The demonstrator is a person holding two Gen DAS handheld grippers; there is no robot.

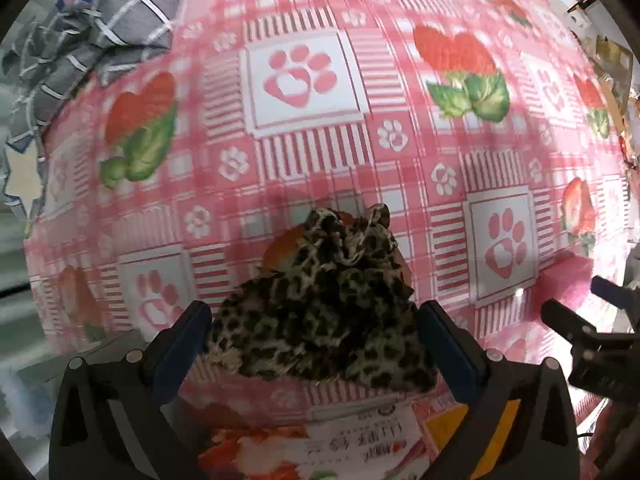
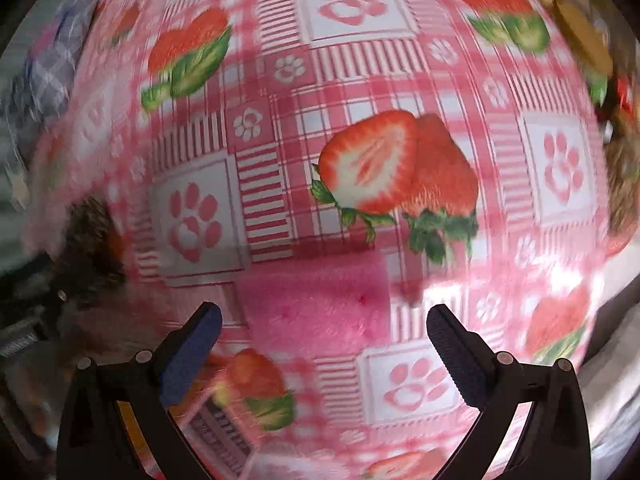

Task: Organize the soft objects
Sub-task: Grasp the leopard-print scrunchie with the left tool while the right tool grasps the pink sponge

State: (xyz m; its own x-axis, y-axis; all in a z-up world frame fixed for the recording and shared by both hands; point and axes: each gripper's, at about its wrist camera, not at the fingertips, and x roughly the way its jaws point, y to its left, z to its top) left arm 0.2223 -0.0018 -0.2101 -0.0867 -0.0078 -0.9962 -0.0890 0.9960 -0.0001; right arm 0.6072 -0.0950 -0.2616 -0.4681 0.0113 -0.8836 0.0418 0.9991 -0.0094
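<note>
Straddling leopard-print cloth (image 1: 320, 304) near table (image 1: 304, 152) front edge, left hand-held gripper (image 1: 316, 340) jaws wide, nothing pinched. Right hand-held gripper (image 2: 320, 340) agape, empty, before pink sponge (image 2: 316, 300). Close low, gather folds.

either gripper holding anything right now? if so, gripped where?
Neither shows a closed hold. The left gripper is open around the leopard-print cloth; contact cannot be told. The right gripper is open over the pink sponge.

One leopard-print cloth (image 1: 320, 304), one pink sponge (image 2: 316, 300), one grey checked cloth (image 1: 100, 28).
</note>
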